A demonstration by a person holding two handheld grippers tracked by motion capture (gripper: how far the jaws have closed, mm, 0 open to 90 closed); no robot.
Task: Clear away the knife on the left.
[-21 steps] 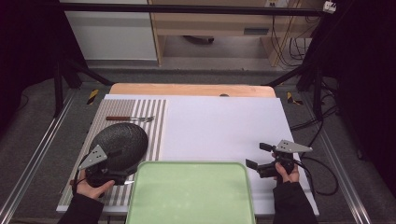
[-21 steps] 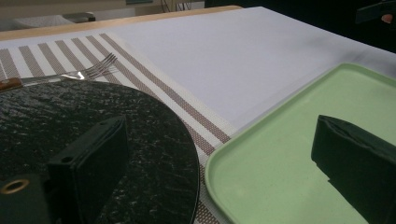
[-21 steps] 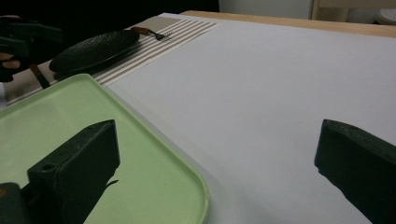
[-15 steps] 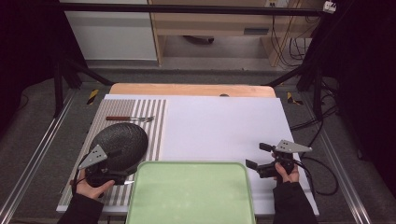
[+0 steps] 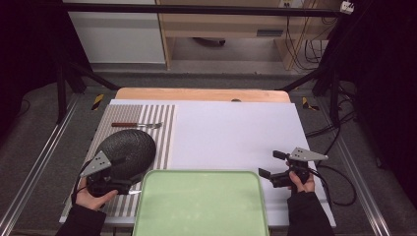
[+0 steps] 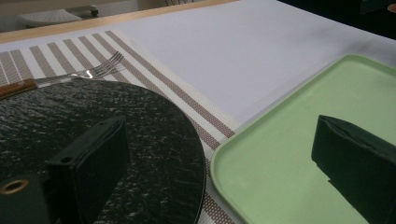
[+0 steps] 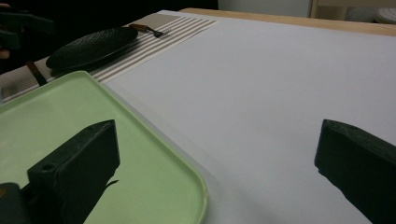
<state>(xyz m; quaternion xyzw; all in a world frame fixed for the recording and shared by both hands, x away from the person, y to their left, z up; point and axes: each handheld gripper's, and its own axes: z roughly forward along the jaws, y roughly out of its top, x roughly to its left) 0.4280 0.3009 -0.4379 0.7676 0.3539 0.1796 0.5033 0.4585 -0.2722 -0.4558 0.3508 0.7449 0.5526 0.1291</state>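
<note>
Your left tongs (image 5: 129,183) are near the front left corner of the desk (image 5: 236,132), held in your left hand (image 5: 93,194), and their jaws stand wide open with nothing pressed between them. In the left gripper view one jaw is over the black plate (image 6: 93,140) and the other jaw is over the green tray (image 6: 289,154). The black plate lies flat on the striped placemat (image 5: 164,128), and its near edge is just beside the left rim of the green tray; I cannot tell if the two are touching. Behind the plate, on the same placemat, lies a fork (image 5: 136,125) with a wooden handle, a little apart from the plate. The green tray sits at the front middle of the desk, between your two hands. Your right tongs (image 5: 271,164) are at the right of the tray, over the white sheet (image 5: 231,128), also open and holding nothing.
</note>
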